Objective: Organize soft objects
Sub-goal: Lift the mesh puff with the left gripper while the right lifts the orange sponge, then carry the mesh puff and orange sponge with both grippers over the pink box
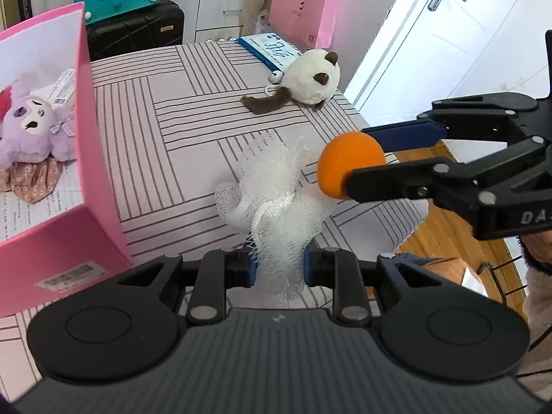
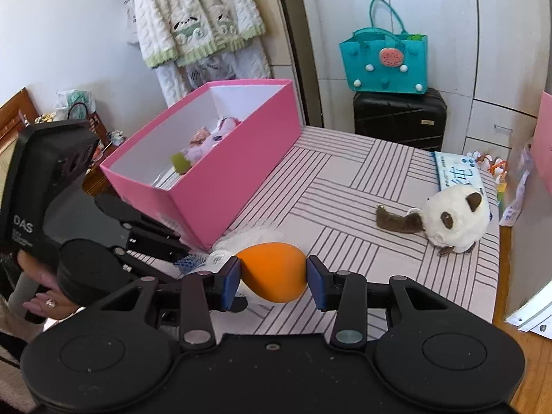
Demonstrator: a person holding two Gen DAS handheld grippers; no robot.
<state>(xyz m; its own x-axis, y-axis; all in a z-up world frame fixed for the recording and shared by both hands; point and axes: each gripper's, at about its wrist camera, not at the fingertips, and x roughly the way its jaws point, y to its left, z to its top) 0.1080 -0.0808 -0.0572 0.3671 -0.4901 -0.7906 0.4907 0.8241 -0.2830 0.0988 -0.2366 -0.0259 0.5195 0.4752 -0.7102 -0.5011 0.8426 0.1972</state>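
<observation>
My left gripper (image 1: 278,269) is shut on a white mesh bath puff (image 1: 276,196), lifted above the striped table. My right gripper (image 2: 273,277) is shut on an orange foam egg (image 2: 272,270); in the left wrist view the same orange egg (image 1: 346,162) hangs just right of the puff. The open pink box (image 2: 214,186) stands at the table's left and holds a purple plush (image 1: 31,131). A white-and-brown panda plush (image 1: 310,79) lies at the table's far right corner.
A blue-and-white tissue pack (image 1: 269,50) lies behind the panda. A black suitcase (image 2: 400,120) with a teal bag (image 2: 386,62) stands beyond the table. A pink paper bag (image 1: 303,10) and a white door (image 1: 431,34) are on the right. The table edge drops to wooden floor (image 1: 438,231).
</observation>
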